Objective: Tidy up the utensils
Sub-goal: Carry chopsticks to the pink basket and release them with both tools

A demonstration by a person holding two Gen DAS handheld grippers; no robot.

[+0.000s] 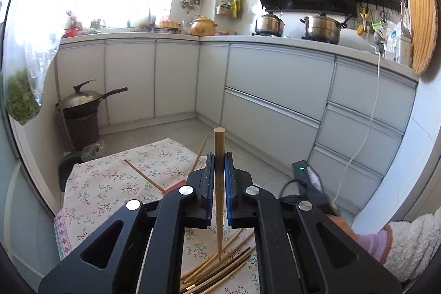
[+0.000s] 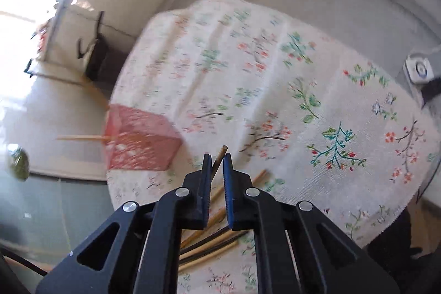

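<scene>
My left gripper [image 1: 219, 156] is shut on a pale bamboo chopstick [image 1: 219, 145] that runs straight along the fingers, its thick end sticking out past the tips. Under it, several loose chopsticks [image 1: 220, 269] lie in a heap on the flowered cloth [image 1: 110, 183]. My right gripper [image 2: 217, 157] is shut on a darker chopstick [image 2: 219, 156], whose blunt end pokes out between the tips, tilted right. More loose chopsticks [image 2: 212, 241], light and dark, lie on the flowered cloth [image 2: 275, 101] below it. A pink mesh basket [image 2: 137, 142] lies to the left with chopsticks poking out of it.
The cloth-covered table [image 1: 91, 172] stands in a kitchen with white cabinets [image 1: 275, 90]. A wok [image 1: 82, 98] on a dark stand sits at the far left. A fluffy white sleeve [image 1: 413, 241] and part of the right gripper's body [image 1: 303, 172] show at the right.
</scene>
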